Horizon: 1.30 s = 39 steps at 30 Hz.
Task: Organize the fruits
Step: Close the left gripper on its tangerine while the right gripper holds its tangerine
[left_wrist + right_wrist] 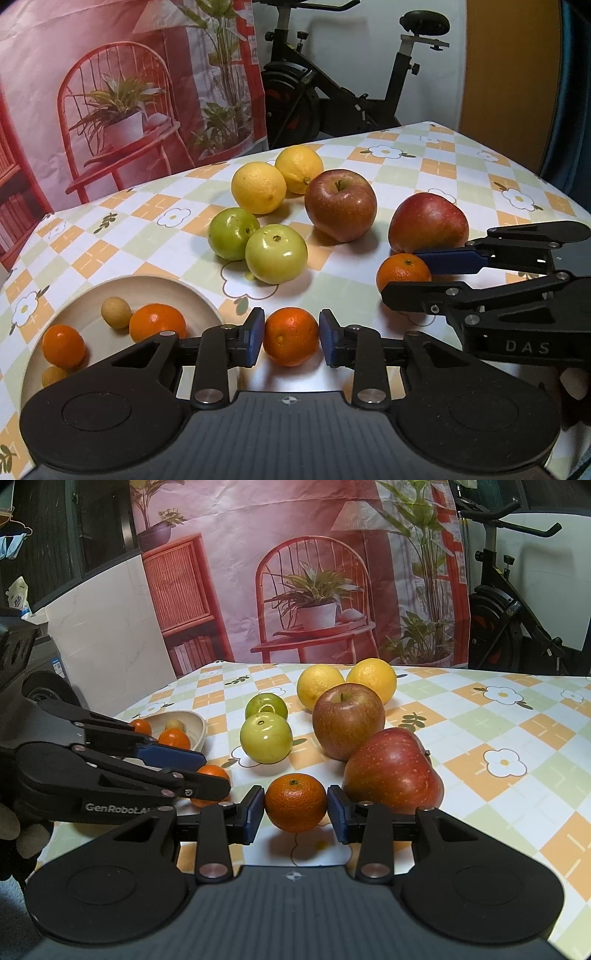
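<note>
Two mandarins are in your jaws, one per hand. Your left gripper has its blue pads against the sides of a mandarin that sits on the counter just beside the bowl, where other small citrus already lie. Your right gripper brackets a second mandarin the same way, close against the nearer red apple; both sets of jaws are closed on their fruit, neither fruit clearly lifted. Expect these to be light, with soft, loose peel that dents under a hard squeeze, and round enough to roll if let go. Hold across the widest part, as you do now, with only modest pressure. The apples, lemons and green fruits look firmer and heavier, and wider than these.
</note>
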Each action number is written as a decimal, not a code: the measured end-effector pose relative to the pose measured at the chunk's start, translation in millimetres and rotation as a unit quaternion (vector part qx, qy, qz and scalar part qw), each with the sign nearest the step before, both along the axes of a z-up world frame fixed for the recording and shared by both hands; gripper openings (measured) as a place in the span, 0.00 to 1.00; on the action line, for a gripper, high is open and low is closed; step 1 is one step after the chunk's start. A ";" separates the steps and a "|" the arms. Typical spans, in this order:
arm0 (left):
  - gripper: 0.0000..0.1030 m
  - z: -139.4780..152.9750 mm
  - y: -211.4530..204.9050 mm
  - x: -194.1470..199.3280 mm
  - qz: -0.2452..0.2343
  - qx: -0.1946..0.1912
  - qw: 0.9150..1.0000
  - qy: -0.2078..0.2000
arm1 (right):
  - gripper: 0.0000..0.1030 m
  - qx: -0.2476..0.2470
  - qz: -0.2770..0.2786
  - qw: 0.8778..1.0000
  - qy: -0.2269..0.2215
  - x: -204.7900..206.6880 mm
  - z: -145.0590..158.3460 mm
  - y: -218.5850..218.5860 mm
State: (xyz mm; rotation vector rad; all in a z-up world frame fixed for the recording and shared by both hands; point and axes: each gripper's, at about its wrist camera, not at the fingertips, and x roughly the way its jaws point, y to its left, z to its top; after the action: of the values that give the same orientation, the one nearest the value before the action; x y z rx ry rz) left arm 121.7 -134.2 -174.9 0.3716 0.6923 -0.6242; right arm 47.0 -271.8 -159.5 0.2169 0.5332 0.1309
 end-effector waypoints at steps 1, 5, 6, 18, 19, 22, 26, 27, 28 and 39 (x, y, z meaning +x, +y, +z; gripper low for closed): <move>0.33 0.7 1.4 -0.8 0.001 -0.003 1.000 0.005 | 0.39 0.000 0.000 1.000 0.000 -0.3 0.1 0.2; 0.32 3.7 6.6 -7.3 -0.007 -0.016 0.999 0.032 | 0.39 0.002 -0.001 1.000 0.000 0.6 -2.2 -0.6; 0.32 3.6 7.7 -10.2 -0.009 -0.015 0.999 0.033 | 0.39 0.002 -0.001 1.000 0.000 0.5 -2.3 -0.5; 0.44 -1.2 17.9 -8.3 0.004 -0.052 0.997 0.052 | 0.39 0.003 -0.001 1.000 0.001 0.7 -2.5 -1.3; 0.44 -1.2 18.4 -8.6 0.006 -0.051 0.997 0.050 | 0.39 0.002 -0.001 1.000 0.001 0.7 -2.5 -1.3; 0.44 -2.4 18.6 -7.5 0.007 -0.051 0.997 0.052 | 0.39 0.003 -0.001 1.000 0.001 0.7 -2.3 -1.5; 0.44 -2.8 15.8 -7.9 0.005 -0.050 0.998 0.048 | 0.39 0.003 -0.001 1.000 0.002 1.1 -3.6 -1.4; 0.44 -3.4 15.1 -7.9 0.004 -0.049 0.998 0.048 | 0.39 0.004 -0.001 1.000 0.002 1.2 -3.5 -1.5; 0.44 -3.9 14.5 -7.8 0.003 -0.047 0.998 0.048 | 0.39 0.004 -0.001 1.000 0.003 1.1 -4.0 -1.2; 0.37 -8.5 9.0 -7.1 -0.004 -0.038 0.998 0.043 | 0.39 0.006 -0.001 1.000 0.004 2.0 -5.6 -1.5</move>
State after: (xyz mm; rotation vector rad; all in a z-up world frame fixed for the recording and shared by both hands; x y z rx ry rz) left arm 114.6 -125.2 -183.5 0.2777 0.7471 -0.6756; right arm 49.0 -273.3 -165.1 0.2302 0.5407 0.1319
